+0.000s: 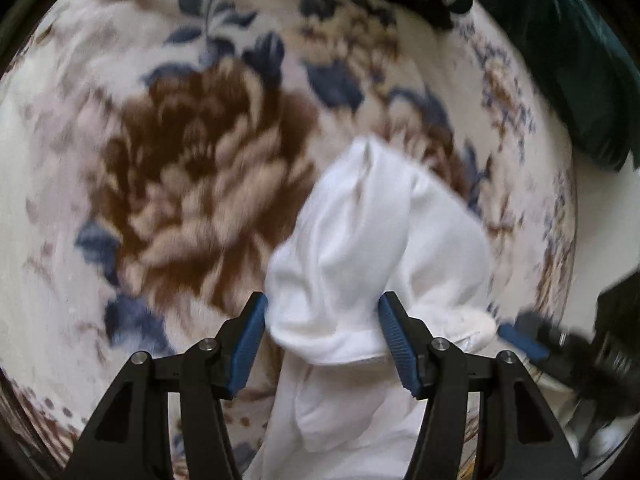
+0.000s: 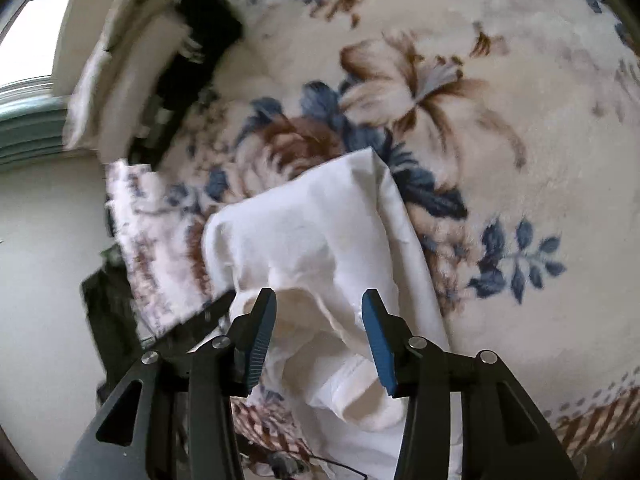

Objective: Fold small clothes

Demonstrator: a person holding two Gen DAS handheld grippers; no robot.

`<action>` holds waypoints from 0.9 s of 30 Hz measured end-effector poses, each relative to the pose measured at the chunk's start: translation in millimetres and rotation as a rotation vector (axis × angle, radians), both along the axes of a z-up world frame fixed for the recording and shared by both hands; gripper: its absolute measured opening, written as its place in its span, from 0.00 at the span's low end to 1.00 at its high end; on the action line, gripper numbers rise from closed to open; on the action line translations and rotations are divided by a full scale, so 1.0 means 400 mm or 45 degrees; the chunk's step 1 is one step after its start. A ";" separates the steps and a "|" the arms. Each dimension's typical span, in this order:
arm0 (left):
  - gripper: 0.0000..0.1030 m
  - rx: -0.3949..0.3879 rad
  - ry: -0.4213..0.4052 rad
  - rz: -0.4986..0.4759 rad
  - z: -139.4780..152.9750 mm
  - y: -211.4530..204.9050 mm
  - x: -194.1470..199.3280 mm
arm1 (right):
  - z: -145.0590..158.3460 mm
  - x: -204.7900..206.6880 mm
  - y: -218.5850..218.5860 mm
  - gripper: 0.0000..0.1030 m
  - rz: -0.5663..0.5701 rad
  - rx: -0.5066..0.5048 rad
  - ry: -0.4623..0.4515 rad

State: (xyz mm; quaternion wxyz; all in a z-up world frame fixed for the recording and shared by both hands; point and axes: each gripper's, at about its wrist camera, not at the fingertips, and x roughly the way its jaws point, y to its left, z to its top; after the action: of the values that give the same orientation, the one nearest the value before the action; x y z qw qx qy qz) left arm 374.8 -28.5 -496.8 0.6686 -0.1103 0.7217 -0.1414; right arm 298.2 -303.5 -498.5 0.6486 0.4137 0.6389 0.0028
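Floral blanket [image 1: 192, 168] in brown, blue and cream, spread wide under both cameras and blurred with motion. White garment [image 1: 372, 240] bunched in a loose heap on it, near both claws and reaching between their fingers. Left claw [image 1: 322, 344] parted, blue pads on either side of a rumpled fold, not pinching it. Right claw [image 2: 318, 340] likewise spread, a rolled hem or cuff lying between its fingers; in the right wrist view, garment [image 2: 320, 240] rising to a point toward the far side, blanket [image 2: 500, 160] beyond. Hard to tell from either view what kind of clothing. Dark green cloth [image 1: 580, 72] at far right in the left view. Stack of pale and dark folded pieces [image 2: 160, 80] at far left in the right view, near a bright window [image 2: 28, 28].

Judged early for this piece: no flat panel, no clean crease, fabric crumpled and uneven. Left to do, by the look of it: take hold of corners, spread flat, then fold. Far stack possibly finished work, though too blurred to confirm.
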 end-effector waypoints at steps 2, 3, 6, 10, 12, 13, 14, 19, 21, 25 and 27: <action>0.54 -0.008 0.011 0.009 0.015 0.012 -0.021 | 0.013 0.016 0.042 0.46 0.065 -0.097 -0.002; 0.54 -0.025 0.007 0.026 0.029 0.022 -0.028 | 0.024 0.017 0.051 0.46 0.109 -0.140 -0.028; 0.54 -0.069 -0.011 0.093 0.070 0.055 -0.039 | 0.065 0.022 0.105 0.46 0.295 -0.253 -0.118; 0.54 -0.105 -0.027 0.161 0.099 0.085 -0.033 | 0.023 0.014 0.192 0.44 0.604 -0.400 -0.122; 0.54 -0.094 -0.034 0.183 0.103 0.098 -0.029 | 0.011 0.007 0.233 0.06 0.706 -0.488 -0.158; 0.54 -0.098 -0.030 0.201 0.103 0.106 -0.028 | 0.013 -0.001 0.250 0.02 0.759 -0.540 -0.181; 0.54 -0.107 -0.024 0.224 0.104 0.114 -0.028 | 0.029 -0.020 0.269 0.02 0.820 -0.603 -0.233; 0.54 -0.170 0.014 0.288 0.105 0.134 -0.049 | 0.132 -0.158 0.363 0.02 1.164 -0.905 -0.512; 0.54 -0.165 0.029 0.288 0.097 0.129 -0.057 | 0.143 -0.214 0.381 0.02 1.296 -0.963 -0.562; 0.54 -0.196 0.094 0.321 0.055 0.119 -0.071 | 0.113 -0.294 0.386 0.02 1.463 -0.972 -0.542; 0.54 -0.197 0.107 0.324 0.035 0.109 -0.072 | 0.074 -0.301 0.382 0.02 1.508 -0.932 -0.462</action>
State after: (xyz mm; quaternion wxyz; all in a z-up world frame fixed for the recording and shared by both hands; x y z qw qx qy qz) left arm 346.2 15.0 -482.9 0.6397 -0.2580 0.7162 -0.1062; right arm 177.8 -150.7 -469.0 0.7312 -0.2532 0.5981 0.2085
